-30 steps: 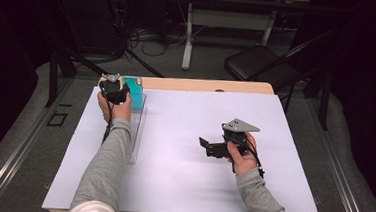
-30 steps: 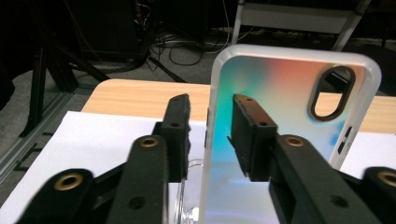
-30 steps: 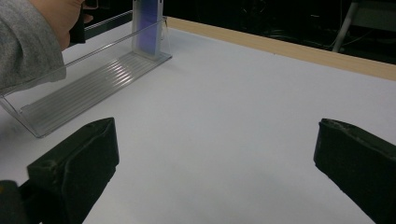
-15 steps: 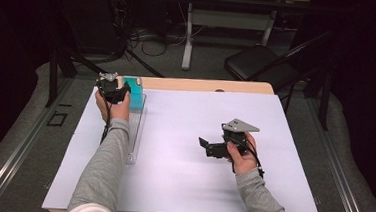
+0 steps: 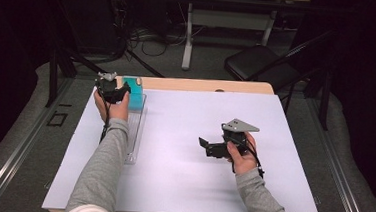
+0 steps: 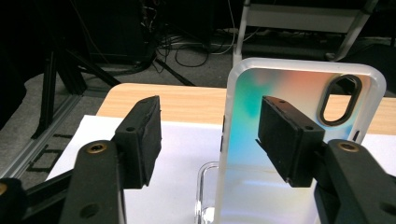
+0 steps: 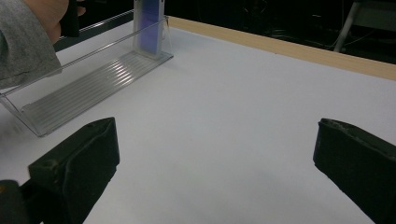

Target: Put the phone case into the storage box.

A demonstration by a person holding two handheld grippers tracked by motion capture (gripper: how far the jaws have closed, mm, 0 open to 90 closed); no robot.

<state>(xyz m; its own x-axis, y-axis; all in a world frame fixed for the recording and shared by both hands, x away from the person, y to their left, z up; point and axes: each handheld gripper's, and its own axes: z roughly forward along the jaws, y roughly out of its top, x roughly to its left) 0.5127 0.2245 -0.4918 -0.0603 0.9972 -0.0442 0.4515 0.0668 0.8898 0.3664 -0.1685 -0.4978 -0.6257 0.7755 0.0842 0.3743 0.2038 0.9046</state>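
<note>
My left gripper (image 5: 111, 89) has backed off leftward, fingers open. Phone case (image 6: 299, 144) stands upright, long axis vertical, at clear rack's (image 5: 135, 132) far end. Right gripper (image 5: 221, 146) open over bare tabletop (image 5: 184, 136).

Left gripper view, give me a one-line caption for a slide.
Open left gripper in front of an upright phone case standing in a clear rack.

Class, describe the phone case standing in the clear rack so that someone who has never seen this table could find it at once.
Start at the white table and go to its far left corner, where a long clear plastic rack runs along the left side. At the rack's far end, just ahead of the left gripper, the phone case stands upright. It is the one colourful thing there: teal-to-orange shimmer, frosted rim, oval camera hole.
</note>
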